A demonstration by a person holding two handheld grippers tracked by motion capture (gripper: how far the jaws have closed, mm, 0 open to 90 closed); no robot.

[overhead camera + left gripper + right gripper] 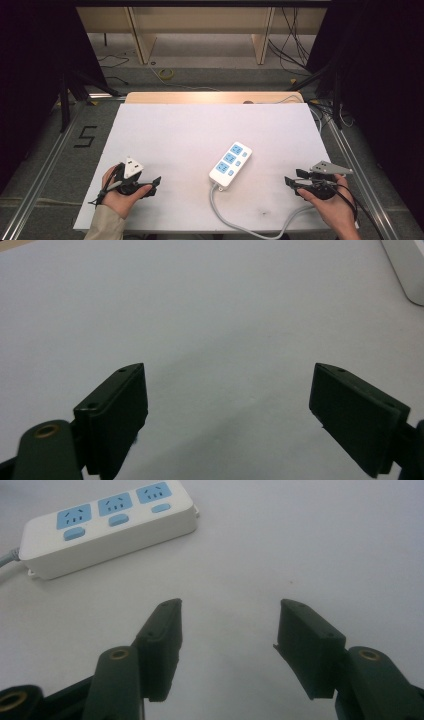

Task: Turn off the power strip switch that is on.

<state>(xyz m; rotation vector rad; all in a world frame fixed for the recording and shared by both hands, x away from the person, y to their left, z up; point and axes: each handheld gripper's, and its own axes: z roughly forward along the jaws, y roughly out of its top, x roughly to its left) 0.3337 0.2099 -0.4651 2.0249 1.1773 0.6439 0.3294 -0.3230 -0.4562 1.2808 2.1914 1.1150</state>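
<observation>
Left black two-finger gripper (154, 184) sits at about 8 o'clock on the white-topped counter (180, 135), held in the person's left hand (120, 197), beige sleeve (106, 224) entering from the bottom edge. A grey three-cornered plate (132, 167) rides on top. In the left gripper view the fingers (117, 415) stand wide apart, nothing between them, bare counter surface beneath; a white rounded corner of the power strip (407, 267) shows at 1 o'clock.

White plastic three-outlet power strip with blue socket faces (230, 164) lies flat just right of the counter's centre, at about 5 o'clock, long axis running toward 1 o'clock. Its grey cable (235, 220) leaves the near end and curves toward the bottom right edge. It is well apart from both grippers.

Right black two-finger gripper (289, 182) sits at about 4 o'clock, in the person's right hand (332, 205), pointing toward the strip. In the right gripper view its fingers (162, 645) are spread open and empty; the strip (107, 522) lies ahead at 11 o'clock, not touched.
</observation>
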